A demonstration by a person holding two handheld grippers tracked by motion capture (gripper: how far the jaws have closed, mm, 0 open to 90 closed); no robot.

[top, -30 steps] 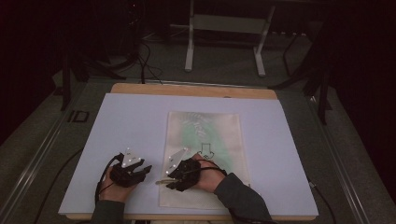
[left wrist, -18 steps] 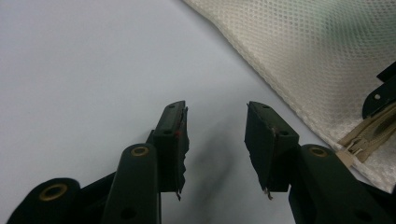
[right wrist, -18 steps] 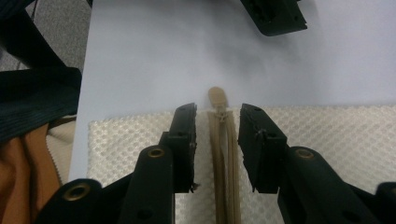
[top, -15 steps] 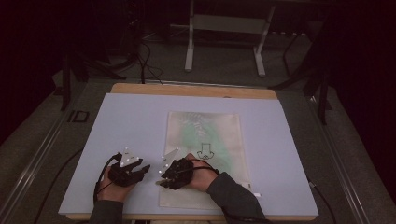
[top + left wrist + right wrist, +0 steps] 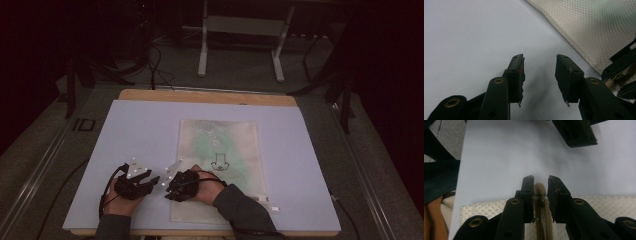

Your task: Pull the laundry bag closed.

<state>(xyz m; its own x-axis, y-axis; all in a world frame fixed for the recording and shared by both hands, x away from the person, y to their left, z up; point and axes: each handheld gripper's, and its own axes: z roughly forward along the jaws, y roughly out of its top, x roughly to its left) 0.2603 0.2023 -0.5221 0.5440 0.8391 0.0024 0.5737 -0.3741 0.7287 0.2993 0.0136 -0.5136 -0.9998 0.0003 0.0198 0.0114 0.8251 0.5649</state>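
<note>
A cream mesh bag (image 5: 220, 150) with a green item inside and a black printed mark lies flat on the white tabletop (image 5: 130, 130). My right gripper (image 5: 541, 185) points left at the bag's near left edge. Its jaws have just been closing and now stand against both sides of the tan zipper end (image 5: 540, 192) on the mesh (image 5: 486, 210). In the high view the right gripper (image 5: 170, 190) sits close beside the left gripper (image 5: 152, 180). My left gripper (image 5: 540, 67) rests open over bare table, nothing between its jaws, with the bag's edge (image 5: 594, 27) to its right.
The white surface lies on a wooden board whose far edge (image 5: 207, 96) shows. Behind the table a metal stand (image 5: 240, 45) and cables sit on the dark floor. A small white tag (image 5: 272, 207) lies at the bag's near right corner.
My right hand has slid left along the bag's near edge toward the left gripper. The left hand has stayed where it was.
</note>
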